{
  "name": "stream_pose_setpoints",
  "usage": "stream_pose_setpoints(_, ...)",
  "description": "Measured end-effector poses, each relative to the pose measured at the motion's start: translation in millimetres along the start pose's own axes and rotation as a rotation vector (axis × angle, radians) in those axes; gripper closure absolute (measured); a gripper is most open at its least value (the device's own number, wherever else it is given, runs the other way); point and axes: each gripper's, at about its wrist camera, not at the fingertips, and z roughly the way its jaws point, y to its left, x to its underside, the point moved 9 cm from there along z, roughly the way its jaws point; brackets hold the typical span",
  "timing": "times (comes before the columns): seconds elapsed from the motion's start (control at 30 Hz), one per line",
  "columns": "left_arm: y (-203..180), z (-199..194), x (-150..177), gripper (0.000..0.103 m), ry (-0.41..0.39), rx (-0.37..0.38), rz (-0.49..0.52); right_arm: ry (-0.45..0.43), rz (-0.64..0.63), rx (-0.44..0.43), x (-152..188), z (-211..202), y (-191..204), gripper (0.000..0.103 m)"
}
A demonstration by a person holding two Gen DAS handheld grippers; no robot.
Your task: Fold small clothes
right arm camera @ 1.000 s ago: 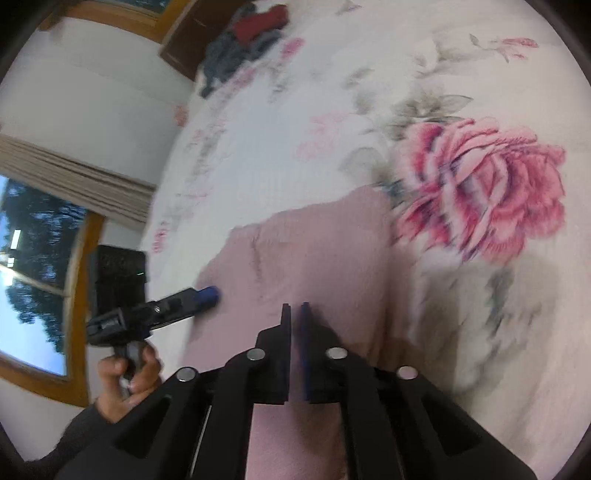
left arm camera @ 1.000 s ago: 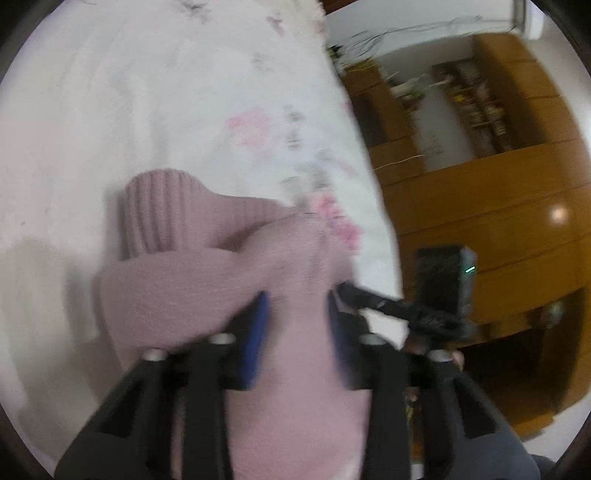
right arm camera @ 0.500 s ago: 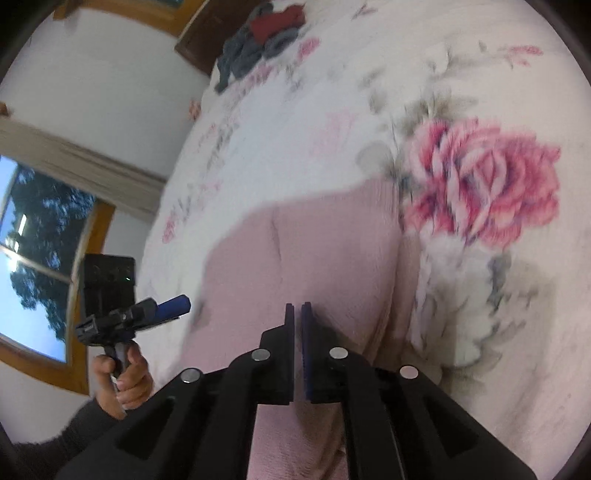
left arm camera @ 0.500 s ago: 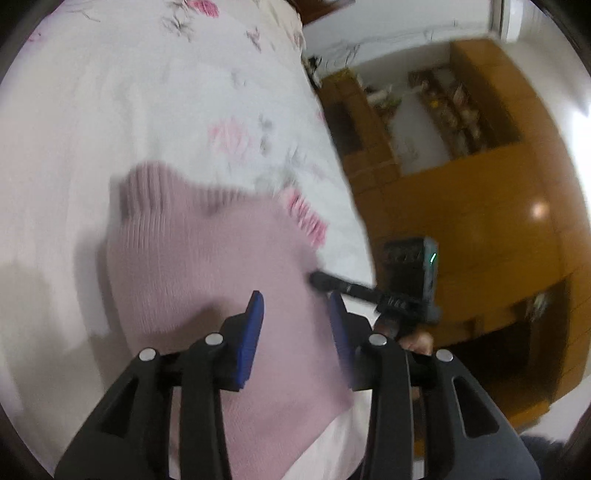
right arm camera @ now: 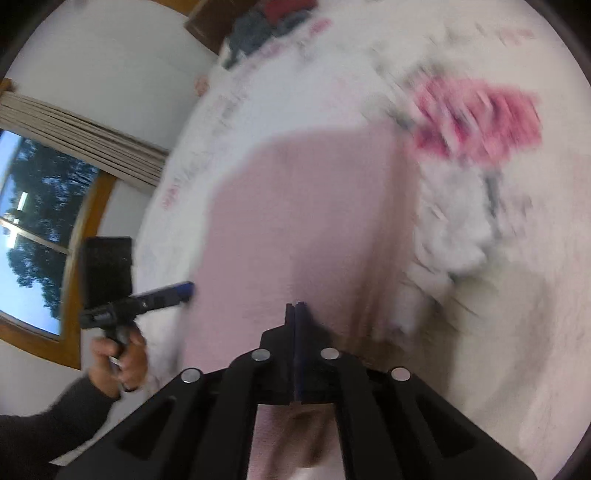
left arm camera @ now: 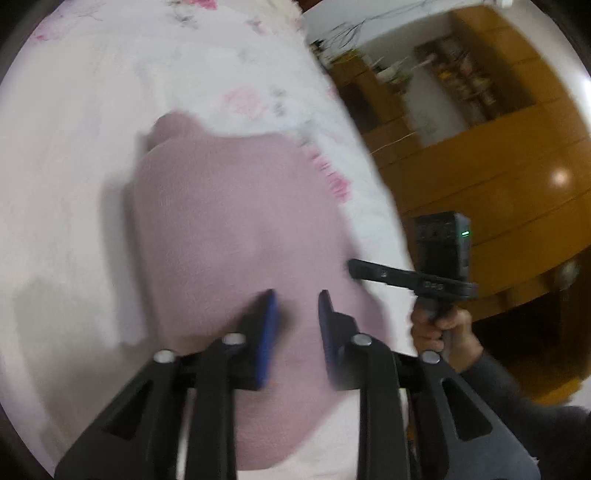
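Note:
A pink knitted garment (left arm camera: 229,229) lies folded into a rough rectangle on the white floral bedspread (left arm camera: 74,147), its ribbed end at the far side. My left gripper (left arm camera: 297,314) hovers open over the near part of the garment, with nothing between its blue pads. In the right wrist view the same garment (right arm camera: 303,214) lies ahead, and my right gripper (right arm camera: 295,306) is shut above its near edge, with no fabric visible between the fingers. Each gripper also shows in the other's view at the garment's side: the right gripper (left arm camera: 365,269) and the left gripper (right arm camera: 177,290).
A large red rose print (right arm camera: 480,122) lies just beyond the garment. A heap of dark and red clothes (right arm camera: 266,26) sits at the bed's far end. Wooden cabinets (left arm camera: 498,166) stand past the bed's edge, a window (right arm camera: 29,229) on the other side.
The bunched fold under my left gripper now lies flat, and the garment looks more rectangular. The small gap between my right gripper's fingers has closed. Both views are blurred by motion.

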Motion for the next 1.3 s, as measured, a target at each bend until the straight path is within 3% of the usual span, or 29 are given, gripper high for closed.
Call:
stream_pose_setpoints(0.13,1.5,-6.9,-8.0,0.099,-0.019,0.003,-0.048,-0.058,0.045,0.034,-4.3,-20.4,-5.9,0.103)
stream_pose_setpoints(0.17,-6.1,-12.8,-8.8,0.082,-0.032,0.022,-0.047,-0.063,0.036,0.025,-1.1,-28.0,2.5,0.1)
stream_pose_setpoints(0.2,-17.9,-23.5,-4.7,0.076,-0.044,0.055,-0.028,-0.062,0.021,-0.004,4.1,-33.8,14.6,0.1)
stream_pose_setpoints(0.27,-28.4,-29.2,6.7,0.077,-0.037,0.063,0.004,-0.03,-0.052,-0.042,25.6,-38.1,39.2,0.1)
stream_pose_setpoints(0.33,-22.2,-23.5,23.7,0.077,-0.008,0.016,0.015,0.036,-0.099,-0.005,50.2,-27.8,38.1,0.1)
stream_pose_setpoints(0.4,-0.9,-8.7,39.3,0.086,0.033,-0.037,-0.009,0.072,-0.106,0.111,60.5,-10.5,14.0,0.103)
stream_pose_setpoints(0.43,5.1,-0.9,42.6,0.1,0.048,-0.054,-0.017,0.069,-0.091,0.155,62.5,-6.6,-5.7,0.103)
stream_pose_setpoints(0.5,12.3,2.7,44.7,0.103,0.048,-0.054,-0.057,0.042,0.006,0.123,62.5,-13.2,-21.6,0.103)
stream_pose_setpoints(0.53,7.7,-2.4,42.8,0.095,0.034,-0.046,-0.063,0.03,0.004,0.122,65.0,-21.2,-18.9,0.103)
stream_pose_setpoints(0.57,-1.6,-11.8,41.6,0.074,0.009,-0.018,-0.054,0.015,-0.01,0.12,65.0,-26.7,-10.9,0.103)
stream_pose_setpoints(0.6,-7.1,-17.6,41.0,0.062,-0.007,-0.001,-0.048,0.0,-0.022,0.098,66.8,-33.5,-1.3,0.1)
stream_pose_setpoints(0.63,-13.5,-25.5,44.0,0.043,-0.032,0.007,-0.029,-0.017,-0.033,0.06,71.2,-41.3,11.1,0.1)
stream_pose_setpoints(0.67,-13.9,-28.1,49.1,0.031,-0.041,-0.017,-0.011,-0.025,-0.036,0.027,76.6,-44.8,19.4,0.099)
stream_pose_setpoints(0.73,-1.0,-15.5,63.4,0.022,0.005,-0.11,0.007,0.014,-0.042,0.036,88.8,-32.1,18.7,0.098)
stream_pose_setpoints(0.8,24.7,-4.0,78.1,0.022,0.095,-0.225,-0.033,0.066,-0.053,0.122,99.1,-13.4,1.6,0.103)
stream_pose_setpoints(0.87,26.7,-5.9,80.1,0.022,0.098,-0.217,-0.046,0.064,0.011,0.086,94.0,-19.1,-6.2,0.103)
stream_pose_setpoints(0.9,23.5,-15.8,78.4,0.021,0.075,-0.199,-0.052,0.045,0.022,0.06,89.4,-28.6,-2.9,0.096)
stream_pose_setpoints(0.93,21.3,-24.2,76.4,0.016,0.055,-0.181,-0.061,0.009,0.024,0.028,79.5,-41.6,3.4,0.073)
stream_pose_setpoints(0.97,18.6,-30.0,75.6,0.013,0.04,-0.162,-0.065,-0.02,0.03,0.008,71.3,-53.1,5.7,0.058)
stream_pose_setpoints(1.0,15.4,-34.1,71.7,0.013,0.024,-0.145,-0.066,-0.037,0.041,-0.001,63.2,-59.4,5.4,0.034)
stream_pose_setpoints(1.03,17.4,-39.5,68.6,0.012,0.012,-0.14,-0.069,-0.054,0.069,-0.01,52.7,-67.6,0.9,0.028)
stream_pose_setpoints(1.13,28.8,-45.9,61.5,0.012,-0.012,-0.076,-0.124,-0.041,0.156,-0.08,23.0,-68.1,-17.4,0.026)
stream_pose_setpoints(1.3,62.9,-39.9,55.4,0.012,-0.022,0.046,-0.243,0.026,0.249,-0.13,-23.7,-31.6,-42.4,0.025)
